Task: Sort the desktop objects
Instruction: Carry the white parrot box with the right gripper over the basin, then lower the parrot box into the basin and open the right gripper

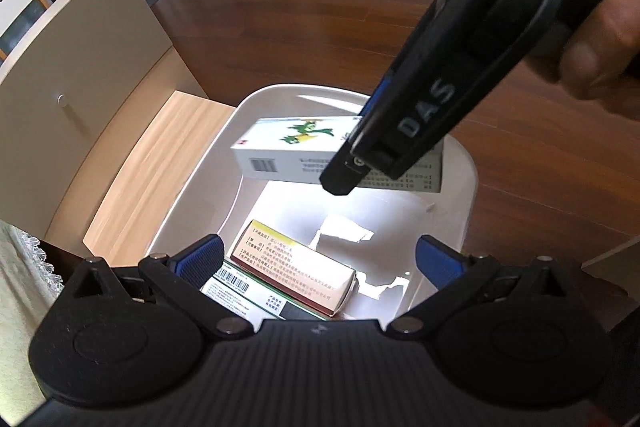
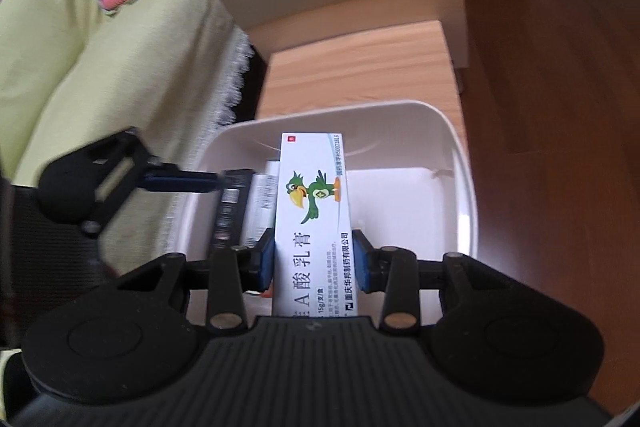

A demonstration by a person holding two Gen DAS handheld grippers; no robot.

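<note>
Two blue pads of your right gripper (image 2: 313, 259) press the long sides of the white ointment box (image 2: 313, 211), so its jaws are clamped on it, partly closed to the box's width. The box with the green bird print hangs over the white bin (image 2: 460, 163), pointing away from you. Your left gripper (image 1: 320, 259) has its jaws spread wide with nothing between the pads, poised above the bin's near end. Inside the bin lie a tan medicine box (image 1: 296, 267) and a white barcoded box (image 1: 244, 291). The bin sits on a pale wooden table (image 1: 156, 179) beside dark wood floor (image 1: 320, 7).
</note>
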